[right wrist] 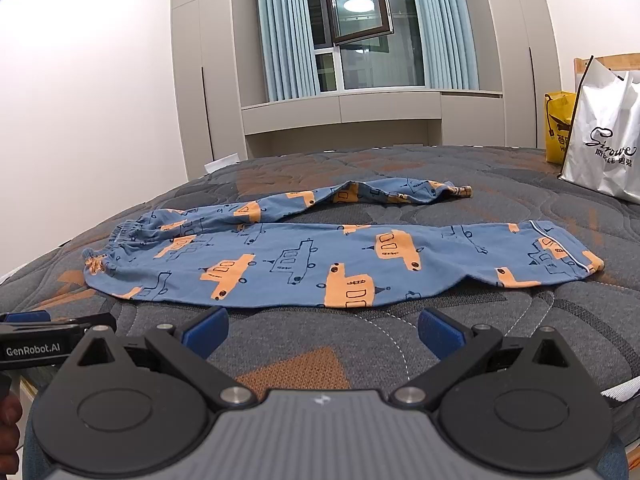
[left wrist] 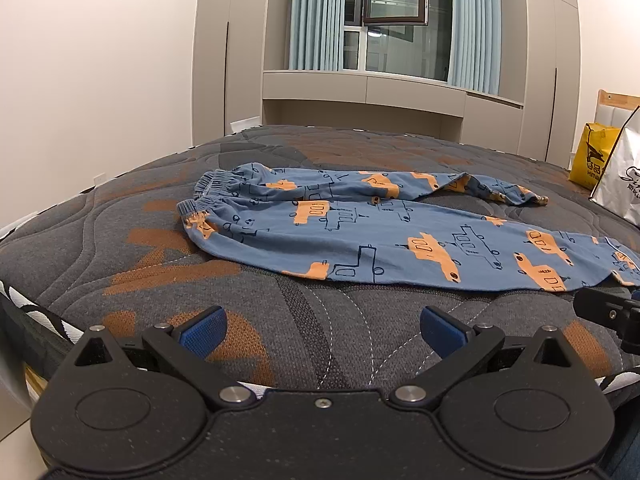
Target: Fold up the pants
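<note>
One pants point(right wrist: 320, 256) flat on mattress point(right wrist: 520, 320) — two bags point(right wrist: 608, 136); left gripper point(left wrist: 322, 330), right gripper point(right wrist: 322, 330) both wide apart, empty.

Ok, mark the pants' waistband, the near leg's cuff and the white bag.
waistband point(right wrist: 120, 236), right wrist view, gathered elastic edge.
near leg's cuff point(right wrist: 576, 258), right wrist view, piped hem.
white bag point(right wrist: 608, 140), right wrist view, printed front.

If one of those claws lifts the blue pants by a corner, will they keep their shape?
Probably not. The pants lie flat and wrinkled, so they would likely droop. The thin fabric looks light. On the textured mattress they may bunch rather than slide.
</note>
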Demonstrator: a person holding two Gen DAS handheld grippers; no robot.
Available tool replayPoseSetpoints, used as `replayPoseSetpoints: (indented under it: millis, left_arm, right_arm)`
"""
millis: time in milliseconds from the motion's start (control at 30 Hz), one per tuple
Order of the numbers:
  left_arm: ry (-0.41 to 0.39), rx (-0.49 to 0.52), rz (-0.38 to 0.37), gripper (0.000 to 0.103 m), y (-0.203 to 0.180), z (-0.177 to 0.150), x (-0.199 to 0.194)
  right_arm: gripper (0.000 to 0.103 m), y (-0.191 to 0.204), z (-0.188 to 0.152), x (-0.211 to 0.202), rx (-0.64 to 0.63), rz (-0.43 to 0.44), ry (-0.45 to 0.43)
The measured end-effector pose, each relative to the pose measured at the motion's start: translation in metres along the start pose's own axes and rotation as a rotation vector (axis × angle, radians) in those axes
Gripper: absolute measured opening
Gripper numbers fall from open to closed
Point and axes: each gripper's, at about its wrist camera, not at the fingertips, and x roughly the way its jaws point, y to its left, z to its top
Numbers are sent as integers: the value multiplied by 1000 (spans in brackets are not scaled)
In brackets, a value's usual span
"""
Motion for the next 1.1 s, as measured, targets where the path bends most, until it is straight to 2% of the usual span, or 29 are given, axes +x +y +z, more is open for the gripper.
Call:
replayPoseSetpoints:
  millis: [1100]
  left_arm:
    - [13,-2,-17,102,1,8,10]
  right_arm:
    - [103,-5,0,10,13,4,17]
